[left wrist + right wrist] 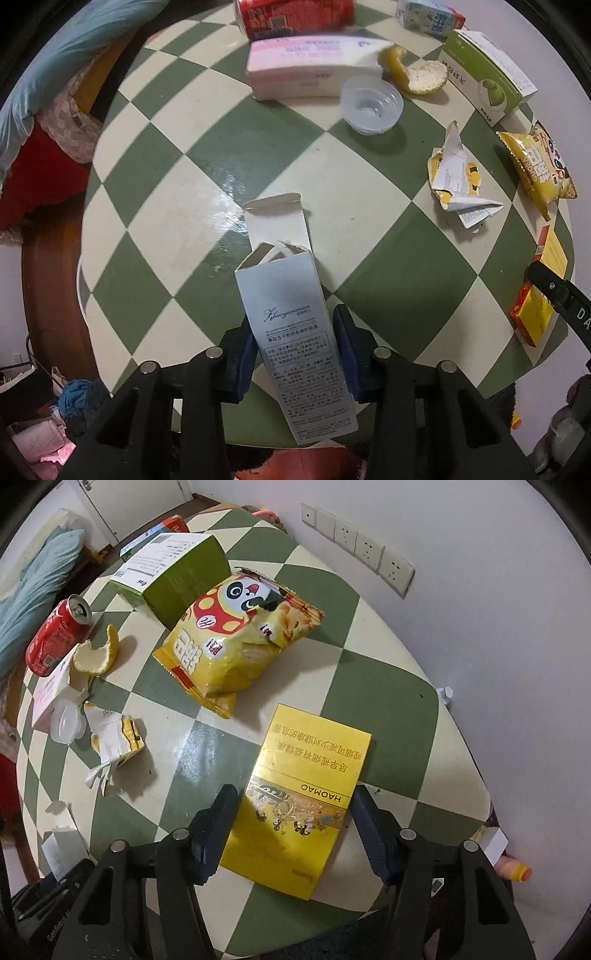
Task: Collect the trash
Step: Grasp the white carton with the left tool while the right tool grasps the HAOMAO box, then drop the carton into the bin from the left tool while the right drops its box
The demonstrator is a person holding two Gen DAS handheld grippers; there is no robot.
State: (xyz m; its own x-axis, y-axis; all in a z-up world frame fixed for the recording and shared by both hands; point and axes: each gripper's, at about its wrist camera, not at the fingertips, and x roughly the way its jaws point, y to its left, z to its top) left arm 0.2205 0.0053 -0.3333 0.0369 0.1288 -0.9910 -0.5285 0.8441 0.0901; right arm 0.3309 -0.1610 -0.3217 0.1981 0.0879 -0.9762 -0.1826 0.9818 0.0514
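Round table [369, 686]: green and cream diamond check.
Tall cardboard carton [291, 354]: silver-grey, fine dark print.
Flat cigarette box [303, 794]: glossy yellow and gold, dark lettering.
Crinkled snack bag [240, 635]: yellow, panda in red cap with yellow spots.
Drink can [55, 631]: red, white script.
Rectangular box [177, 576]: olive green sides, white printed top.
Peel [96, 653]: yellow, pale inside.
Gripper pads [347, 354]: dark blue.

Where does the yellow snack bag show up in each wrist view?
Left wrist: snack bag at the far right edge, right of the torn wrapper.
Right wrist: snack bag upper centre, leaning on the green box.
Shared landmark: orange peel.
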